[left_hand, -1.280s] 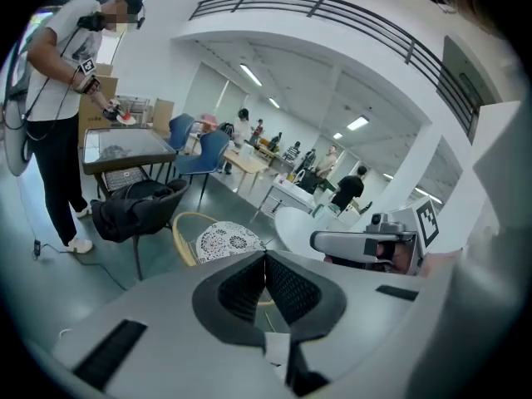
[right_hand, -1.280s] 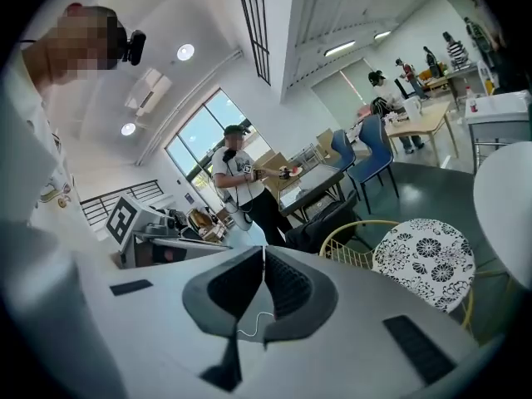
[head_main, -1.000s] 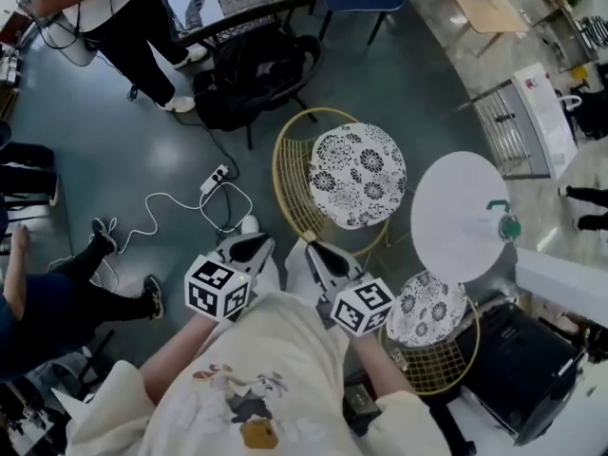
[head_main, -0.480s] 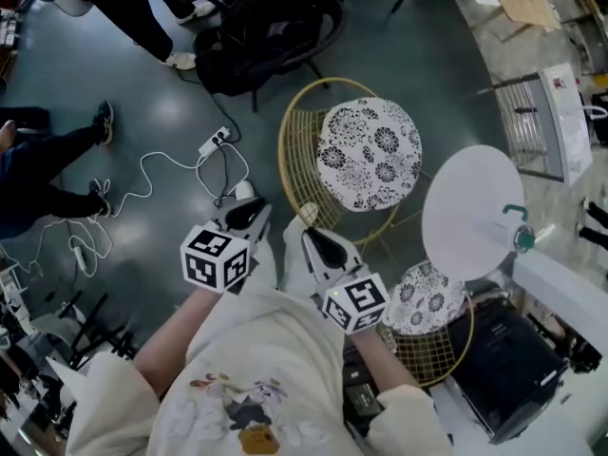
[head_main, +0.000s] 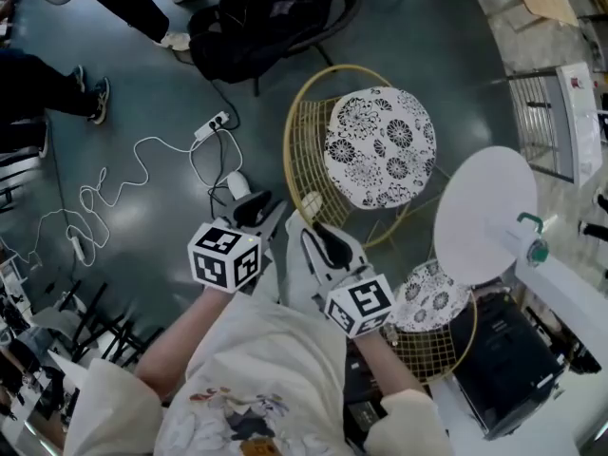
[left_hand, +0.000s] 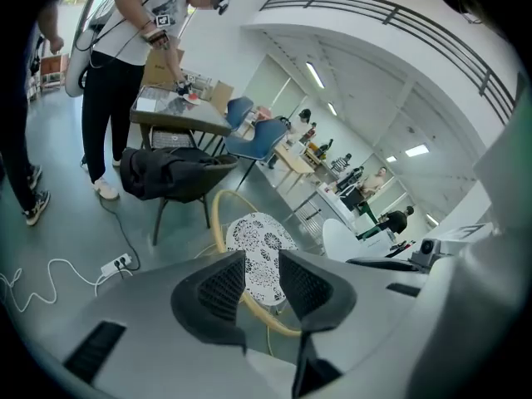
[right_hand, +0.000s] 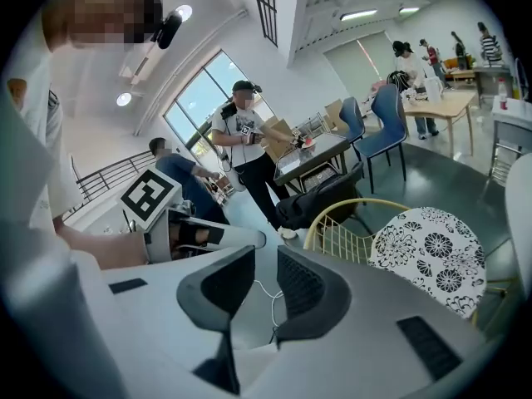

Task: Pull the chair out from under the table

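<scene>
Head view: the wire chair (head_main: 380, 145) stands at the round table's (head_main: 484, 215) 11 o'clock, and its seat looks clear of the top. My left gripper (head_main: 261, 209) and right gripper (head_main: 318, 237) hover at its 7 o'clock, off the rim.

Left gripper view: jaws apart, rim framed between them, nothing gripped. Closing short would miss the thin wire.

Right gripper view: jaws apart, empty. A one-sided tug could swing a leg onto the power strip (head_main: 217, 122).
</scene>
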